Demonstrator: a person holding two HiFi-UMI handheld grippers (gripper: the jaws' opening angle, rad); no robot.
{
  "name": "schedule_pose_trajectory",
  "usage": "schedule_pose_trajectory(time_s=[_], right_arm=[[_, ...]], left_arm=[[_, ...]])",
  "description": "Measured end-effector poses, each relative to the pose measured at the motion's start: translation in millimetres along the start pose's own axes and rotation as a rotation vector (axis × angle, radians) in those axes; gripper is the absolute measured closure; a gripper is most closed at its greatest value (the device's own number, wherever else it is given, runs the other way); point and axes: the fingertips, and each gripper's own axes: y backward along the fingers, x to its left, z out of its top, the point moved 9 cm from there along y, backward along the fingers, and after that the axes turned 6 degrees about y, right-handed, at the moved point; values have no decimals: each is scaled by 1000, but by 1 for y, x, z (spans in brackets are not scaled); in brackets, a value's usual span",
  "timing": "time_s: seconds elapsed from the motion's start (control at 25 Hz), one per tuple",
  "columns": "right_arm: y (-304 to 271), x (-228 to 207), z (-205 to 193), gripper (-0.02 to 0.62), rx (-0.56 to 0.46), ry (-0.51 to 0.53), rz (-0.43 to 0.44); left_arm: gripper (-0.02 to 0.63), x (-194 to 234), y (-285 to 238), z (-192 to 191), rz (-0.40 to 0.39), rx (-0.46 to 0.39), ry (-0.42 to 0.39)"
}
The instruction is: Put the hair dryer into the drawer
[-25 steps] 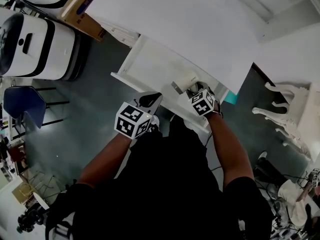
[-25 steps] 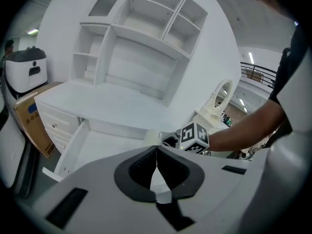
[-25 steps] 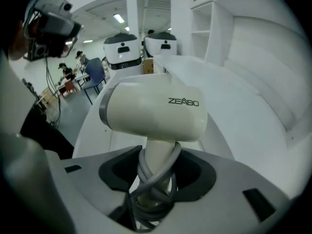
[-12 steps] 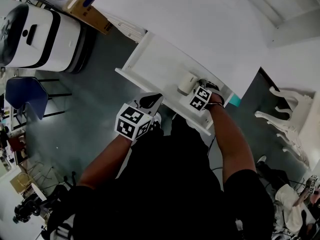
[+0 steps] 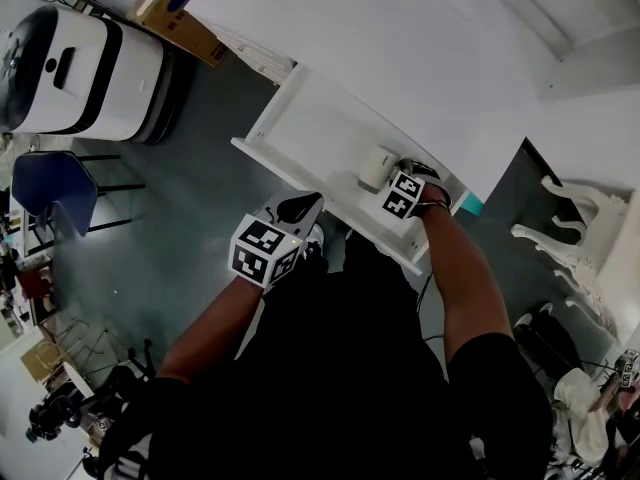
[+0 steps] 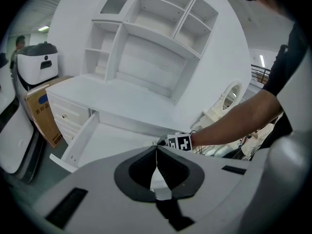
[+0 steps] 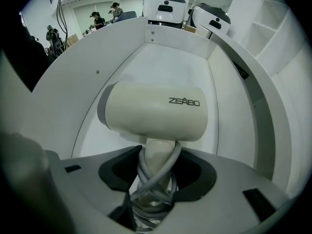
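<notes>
A cream hair dryer point(image 7: 153, 112) with a grey cord wound round its handle is held by that handle in my right gripper point(image 7: 155, 179), which is shut on it. Its body hangs inside the open white drawer point(image 7: 161, 57). From above, the hair dryer point(image 5: 378, 165) sits over the drawer point(image 5: 310, 133) near its right end, with the right gripper point(image 5: 405, 193) just behind it. My left gripper point(image 5: 290, 213) is shut and empty, held back from the drawer's front edge. Through the left gripper point(image 6: 156, 157) view the drawer point(image 6: 105, 140) stands pulled out below the desk.
The white desk point(image 5: 400, 38) carries a shelf unit point(image 6: 151, 38). A white robot-like machine point(image 5: 75, 63) and a cardboard box point(image 5: 180, 23) stand at the left, a blue chair point(image 5: 50, 193) further down. An ornate white chair point(image 5: 575, 238) is on the right.
The right gripper has carried the hair dryer a little further over the drawer. The left gripper has barely moved.
</notes>
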Motion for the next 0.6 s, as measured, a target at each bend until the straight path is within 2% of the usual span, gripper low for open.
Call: schedule_pose_trajectory(time_s=[0.6], right_arm=[[-4,-1,-5,387,-37,-22,21]], left_arm=[[595,4,5,-3,16,13,13]])
